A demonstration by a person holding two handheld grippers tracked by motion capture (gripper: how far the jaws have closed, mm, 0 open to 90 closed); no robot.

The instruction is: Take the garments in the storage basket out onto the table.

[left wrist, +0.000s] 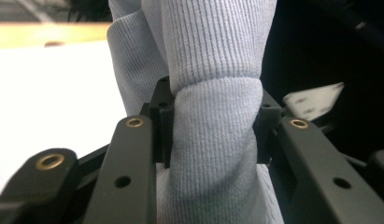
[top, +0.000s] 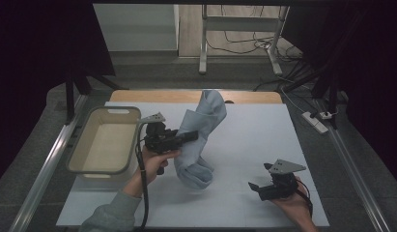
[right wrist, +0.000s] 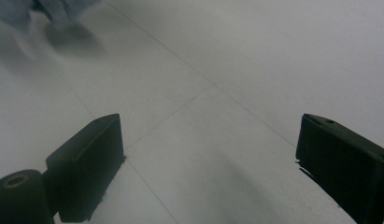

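High view: left gripper [top: 192, 137] clamps a grey sweater [top: 202, 130] raised over the table [top: 263, 140] centre, right of the basin [top: 106, 140], while the right gripper [top: 256, 187] rests near-right, jaws apart.

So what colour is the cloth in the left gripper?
Light blue-grey ribbed knit cloth, best seen in the left gripper view.

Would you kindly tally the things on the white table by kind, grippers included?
Grey knitted garment: 1
Beige plastic basin: 1
Grippers, left gripper shut on the garment, right gripper open above the table: 2
Total: 4
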